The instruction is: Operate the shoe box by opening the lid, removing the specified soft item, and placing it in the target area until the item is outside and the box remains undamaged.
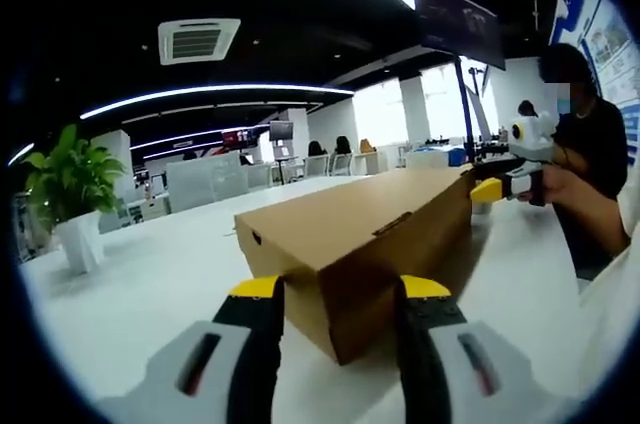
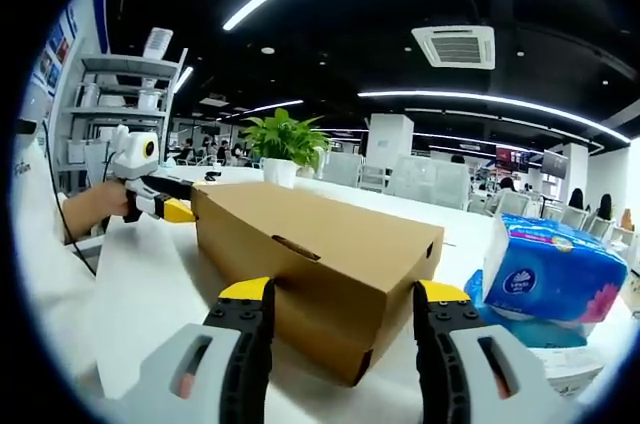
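We see the closed shoe box (image 1: 370, 234) on the white counter (image 1: 150, 284), one end between our left gripper's (image 1: 340, 294) open jaws, the other between our right gripper's (image 2: 345, 296) open jaws.

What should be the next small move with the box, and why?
Probably slide one gripper's tips under the lid edge and lift. The box lies shut on the table, each end between an open gripper, left and right, so nothing can come out yet.
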